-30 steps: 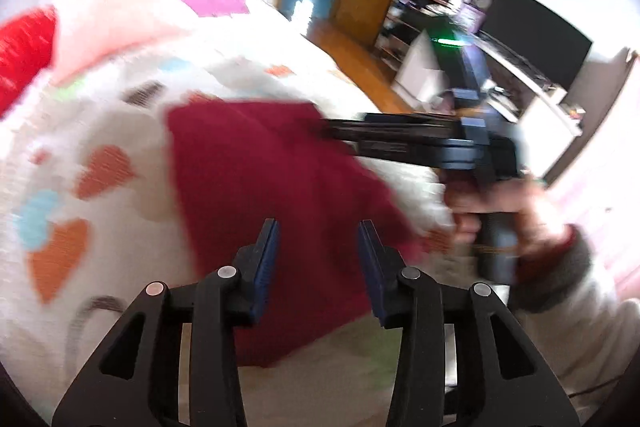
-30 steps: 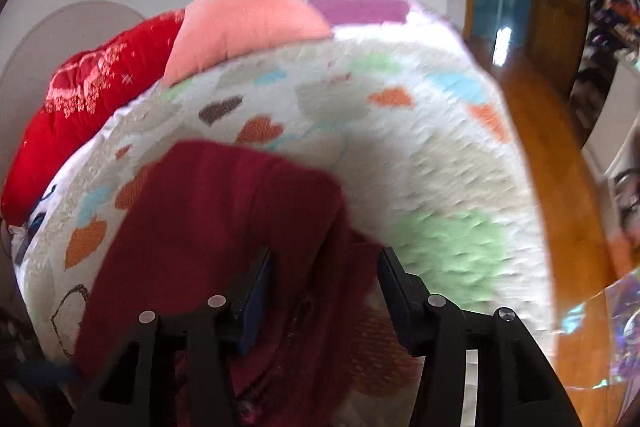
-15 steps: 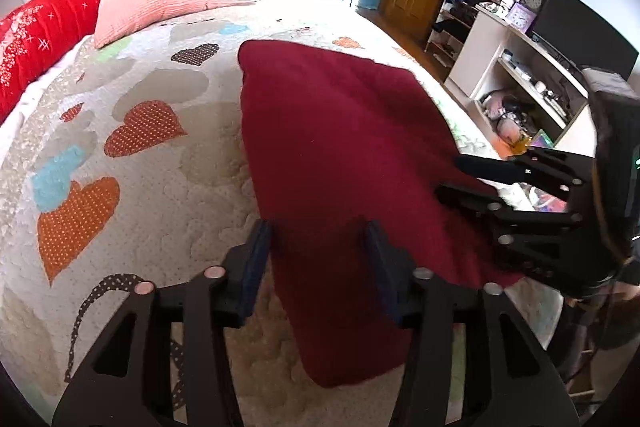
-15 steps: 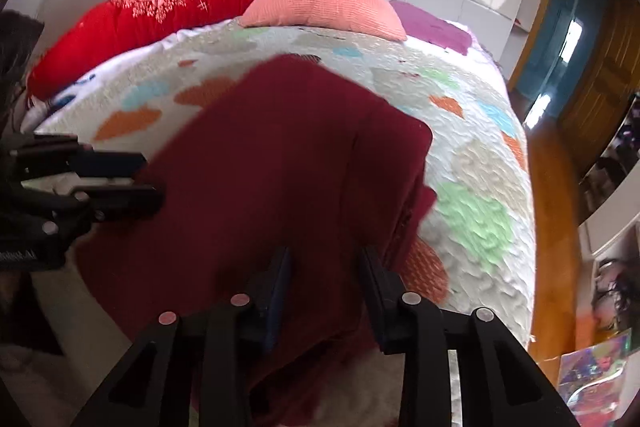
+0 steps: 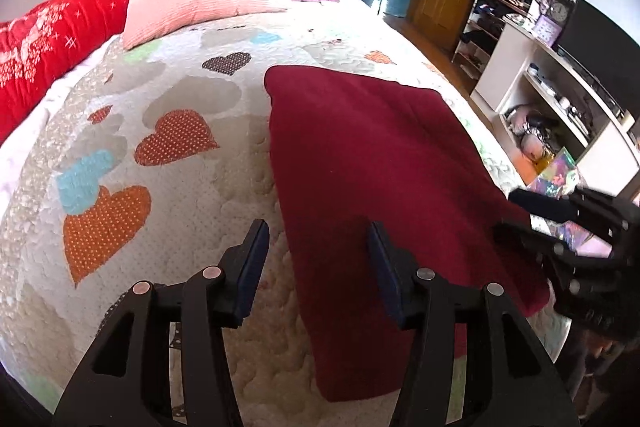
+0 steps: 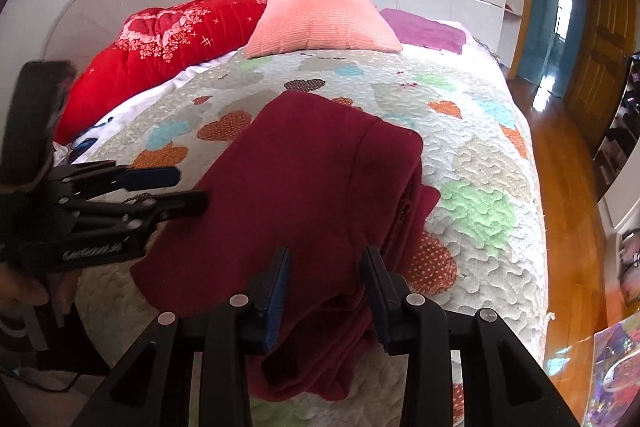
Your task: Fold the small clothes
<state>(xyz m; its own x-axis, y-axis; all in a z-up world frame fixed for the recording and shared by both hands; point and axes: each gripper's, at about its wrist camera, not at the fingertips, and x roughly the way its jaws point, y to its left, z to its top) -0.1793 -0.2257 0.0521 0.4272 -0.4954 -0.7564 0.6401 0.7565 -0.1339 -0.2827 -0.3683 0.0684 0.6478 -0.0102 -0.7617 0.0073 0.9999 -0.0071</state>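
Dark red garment (image 5: pixel 376 163) lies folded flat on the heart-print quilt (image 5: pixel 168 187), near the bed's foot edge, long side running toward the pillows; in the right wrist view its near end bunches into loose folds (image 6: pixel 316 359) at the quilt edge, with a thicker layered edge along its right side. Left gripper (image 5: pixel 316 263) hovers over the garment's near left corner, jaws apart, nothing pinched: left finger over bare quilt, right finger over the red cloth. Right gripper (image 6: pixel 326 287) sits over the bunched near end, jaws opening slightly, cloth lying between and under the fingers but pads not pressing on it as far as can be seen. Each gripper shows in the other's view, at the garment's side edges. A hand (image 6: pixel 24 291) holds the left gripper's handle. Beyond: pink pillow (image 6: pixel 320 21), red embroidered cushion (image 6: pixel 160 55), purple cloth (image 6: pixel 424 31) at the head of the bed. Wooden floor (image 6: pixel 560 155), white shelf unit (image 5: pixel 560 99) with clutter to the right
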